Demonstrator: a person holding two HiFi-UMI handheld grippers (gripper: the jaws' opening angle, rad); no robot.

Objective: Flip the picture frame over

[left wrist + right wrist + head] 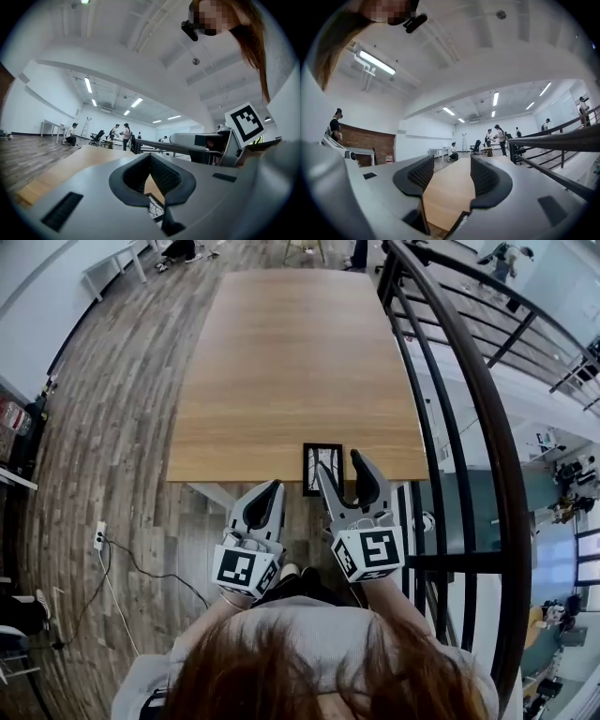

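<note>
2 hand-held grippers [277,487] [337,463] beside picture frame [323,455]

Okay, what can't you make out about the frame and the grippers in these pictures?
Image in the frame: too small in the head view; each gripper view shows only a corner between the jaws.
Its near right part: head view, covered by the right hand-held gripper.
Whether that gripper touches the frame: not clear in any view.

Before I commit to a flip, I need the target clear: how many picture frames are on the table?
1. The picture frame lies at the near edge of the table, close in front of the right claw. The rest of it shows bare wood, so none seems hidden.
</note>
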